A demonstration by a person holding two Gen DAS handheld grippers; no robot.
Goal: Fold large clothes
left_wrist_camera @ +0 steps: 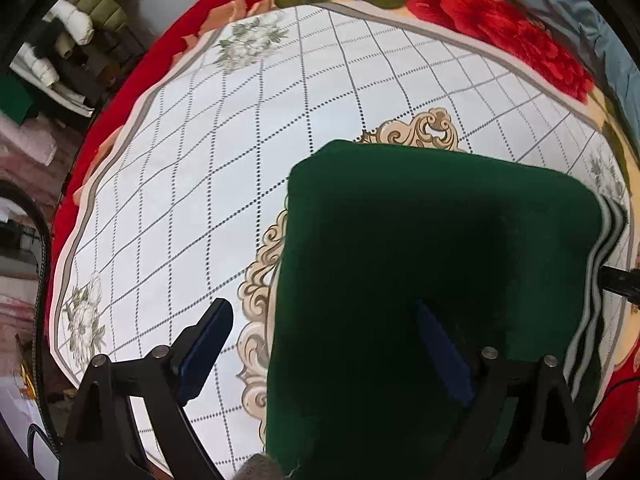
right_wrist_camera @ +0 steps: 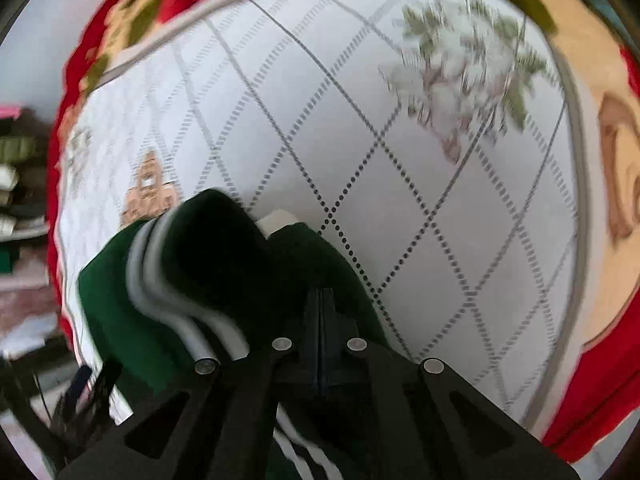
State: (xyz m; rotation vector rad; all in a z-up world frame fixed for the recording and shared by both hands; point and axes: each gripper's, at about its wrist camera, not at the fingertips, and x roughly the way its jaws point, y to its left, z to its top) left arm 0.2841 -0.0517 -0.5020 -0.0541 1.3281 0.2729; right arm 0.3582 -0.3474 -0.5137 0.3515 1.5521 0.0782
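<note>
1. Green garment [left_wrist_camera: 432, 280], folded to a compact rectangle, lies on the white quilted mat [left_wrist_camera: 200, 208], over the mat's beige scroll medallion [left_wrist_camera: 424, 130].
2. In the left wrist view the garment fills 12 to 4 o'clock from my left gripper [left_wrist_camera: 324, 344]; its long axis runs from 6 toward 12. Left jaws spread wide, nothing pinched: the left-hand pad sits over bare mat, the right-hand pad over the green cloth. Touching or hovering, I cannot tell.
3. In the right wrist view my right gripper [right_wrist_camera: 322, 312] is fully closed, jaws pressed together. Whether a fold is pinched between them I cannot tell; the green cloth bunches at 9 to 12 o'clock, right against the tips.
4. Both grippers are at the garment; the right is on the striped edge, the left on the plain one.
5. Look: deep green, plush, white-and-grey striped rib band [right_wrist_camera: 160, 280] along one edge, small white tag [right_wrist_camera: 276, 220] peeking out.
6. Around the mat: red floral blanket [left_wrist_camera: 500, 28].
7. My read: fold nearly done; tidying of the striped edge remains.
</note>
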